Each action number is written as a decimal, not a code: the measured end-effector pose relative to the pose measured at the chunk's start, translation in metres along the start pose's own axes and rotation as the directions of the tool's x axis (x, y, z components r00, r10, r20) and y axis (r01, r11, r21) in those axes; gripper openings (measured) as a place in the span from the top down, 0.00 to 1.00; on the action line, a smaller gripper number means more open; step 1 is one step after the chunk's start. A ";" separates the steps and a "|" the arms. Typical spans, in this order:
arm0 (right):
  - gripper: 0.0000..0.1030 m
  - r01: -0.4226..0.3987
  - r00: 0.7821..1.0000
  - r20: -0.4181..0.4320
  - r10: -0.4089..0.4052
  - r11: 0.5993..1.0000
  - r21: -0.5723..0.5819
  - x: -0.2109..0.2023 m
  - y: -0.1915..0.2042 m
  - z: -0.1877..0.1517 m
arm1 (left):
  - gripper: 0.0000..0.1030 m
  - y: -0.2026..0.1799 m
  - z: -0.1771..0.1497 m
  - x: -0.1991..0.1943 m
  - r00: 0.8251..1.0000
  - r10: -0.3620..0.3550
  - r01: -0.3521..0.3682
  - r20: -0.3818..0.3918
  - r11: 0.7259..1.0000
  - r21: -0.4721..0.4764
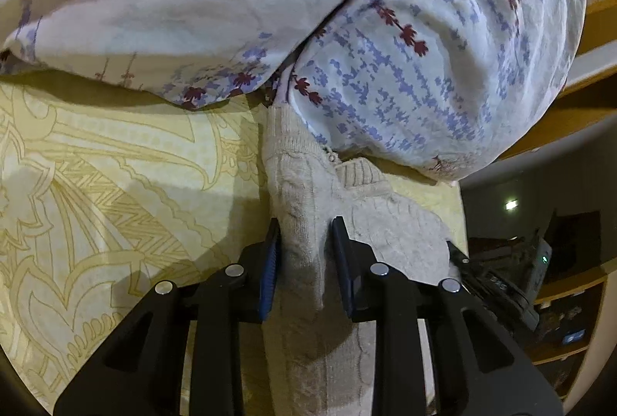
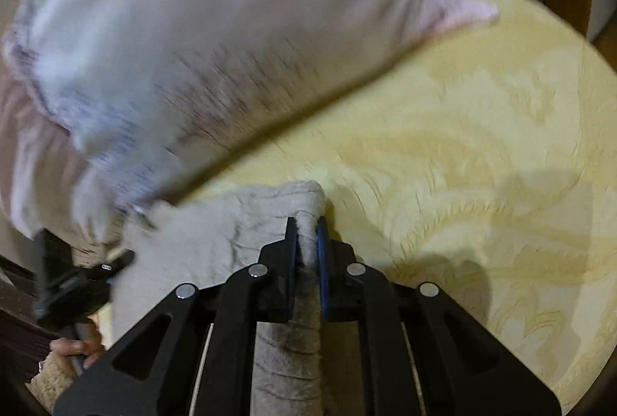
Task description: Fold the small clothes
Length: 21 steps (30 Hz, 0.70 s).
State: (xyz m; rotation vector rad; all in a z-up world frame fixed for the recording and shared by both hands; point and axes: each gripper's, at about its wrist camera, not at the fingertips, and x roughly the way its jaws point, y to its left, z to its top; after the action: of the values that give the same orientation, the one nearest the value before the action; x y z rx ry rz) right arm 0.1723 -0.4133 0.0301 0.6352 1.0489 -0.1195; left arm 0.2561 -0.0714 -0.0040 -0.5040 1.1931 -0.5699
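A small beige cable-knit sweater [image 1: 370, 219] lies on the yellow patterned bedspread [image 1: 96, 184]. My left gripper [image 1: 306, 234] has its blue-padded jaws around a bunched fold of the knit, with a gap wider than in the right one. In the right wrist view my right gripper [image 2: 307, 236] is shut tight on a rolled edge of the same sweater [image 2: 246, 219], which hangs below the jaws. The left gripper [image 2: 77, 281] and the hand holding it show at the lower left there. The right wrist view is blurred.
A large floral pillow [image 1: 424, 61] in white, blue and maroon lies just behind the sweater, and shows blurred in the right wrist view [image 2: 193, 42]. A wooden bed frame [image 1: 578, 100] and dark shelves with clutter [image 1: 540, 281] stand at the right. The bedspread [image 2: 462, 165] spreads to the right.
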 end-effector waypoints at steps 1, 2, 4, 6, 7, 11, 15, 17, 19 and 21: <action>0.91 0.004 1.000 -0.006 -0.004 1.000 0.001 0.002 0.001 0.000 | 0.73 -0.003 0.000 -0.001 1.000 0.016 -0.016 -0.001 1.000 0.016; 0.90 0.005 1.000 -0.007 -0.005 1.000 -0.002 0.002 0.004 0.002 | 0.73 -0.007 -0.001 -0.003 0.999 0.037 -0.037 0.004 0.999 0.033; 0.79 -0.008 1.000 -0.002 0.008 1.000 -0.003 -0.003 0.006 0.004 | 0.68 -0.014 -0.003 -0.005 0.998 0.067 -0.067 0.015 0.996 0.062; 0.68 -0.018 1.000 0.001 0.018 1.000 0.008 -0.011 0.004 0.005 | 0.29 -0.025 -0.010 -0.014 0.993 0.115 -0.117 0.032 0.988 0.105; 0.62 -0.033 0.999 0.001 0.033 0.999 0.019 -0.017 0.000 0.003 | 0.23 -0.029 -0.013 -0.018 0.991 0.127 -0.132 0.043 0.984 0.117; 0.57 -0.103 0.995 -0.006 0.104 0.993 0.059 -0.038 -0.015 -0.018 | 0.21 -0.050 -0.036 -0.035 0.981 0.168 -0.185 0.095 0.960 0.209; 0.57 -0.133 0.990 -0.031 0.135 0.989 0.057 -0.049 -0.017 -0.046 | 0.20 -0.063 -0.060 -0.034 0.972 0.221 -0.235 0.082 0.935 0.267; 0.57 -0.151 0.988 -0.036 0.153 0.987 0.060 -0.053 -0.017 -0.059 | 0.20 -0.065 -0.068 -0.032 0.967 0.243 -0.254 0.074 0.922 0.292; 0.57 -0.152 0.987 -0.041 0.154 0.987 0.055 -0.053 -0.012 -0.068 | 0.20 -0.067 -0.076 -0.029 0.965 0.256 -0.263 0.063 0.913 0.312; 0.57 -0.150 0.987 -0.049 0.152 0.988 0.047 -0.056 -0.012 -0.076 | 0.20 -0.069 -0.081 -0.023 0.964 0.264 -0.264 0.046 0.910 0.319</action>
State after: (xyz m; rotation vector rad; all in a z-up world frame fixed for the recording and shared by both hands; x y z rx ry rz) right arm 0.0802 -0.3933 0.0463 0.7586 1.0473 0.0069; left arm 0.1624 -0.1136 0.0328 -0.0602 1.1158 -0.5171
